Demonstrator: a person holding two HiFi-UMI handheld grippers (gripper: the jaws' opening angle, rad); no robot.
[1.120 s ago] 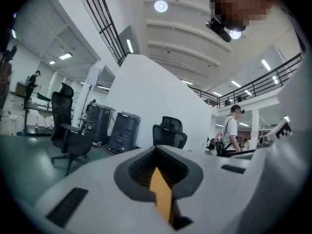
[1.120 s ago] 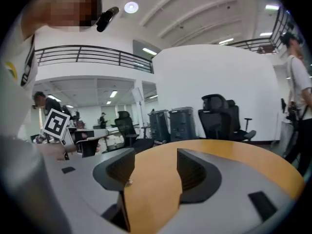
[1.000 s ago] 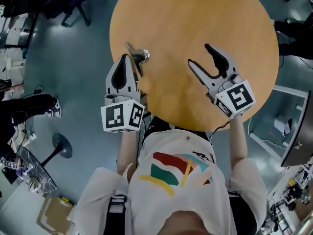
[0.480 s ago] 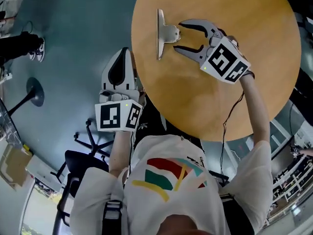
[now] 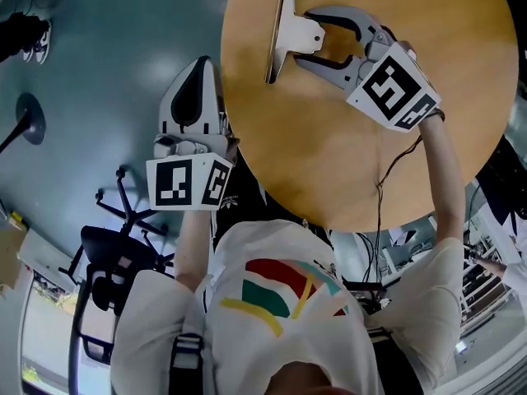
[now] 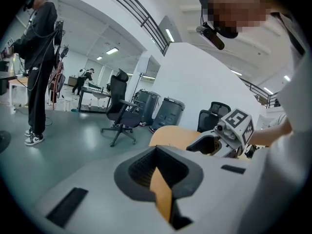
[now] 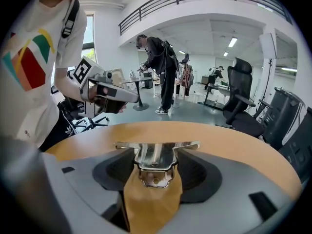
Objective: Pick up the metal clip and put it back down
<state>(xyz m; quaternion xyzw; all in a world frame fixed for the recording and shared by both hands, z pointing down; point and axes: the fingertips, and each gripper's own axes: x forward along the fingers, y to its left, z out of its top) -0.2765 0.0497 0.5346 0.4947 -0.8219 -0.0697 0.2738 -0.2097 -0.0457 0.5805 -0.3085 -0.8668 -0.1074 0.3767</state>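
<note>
The metal clip (image 5: 288, 33) lies on the round wooden table (image 5: 346, 155) near its far left edge, long bar toward the edge and handle toward me. My right gripper (image 5: 303, 37) is open, one jaw on each side of the handle. In the right gripper view the clip (image 7: 155, 160) fills the gap of the right gripper (image 7: 153, 150), flat on the wood. My left gripper (image 5: 202, 62) hangs shut and empty over the floor, just off the table's left edge. The left gripper (image 6: 157, 150) looks past the table rim (image 6: 170, 135) at the right gripper (image 6: 229, 135).
A black office chair (image 5: 107, 278) stands on the grey floor at my left. The left gripper view shows a person in black (image 6: 39, 57) standing, plus chairs and bins. Behind the table in the right gripper view are more people (image 7: 161, 67) and chairs (image 7: 243, 101).
The right gripper swung left across the table and now brackets the clip's handle. The left gripper, near the clip a second ago, has drawn back off the table edge.
</note>
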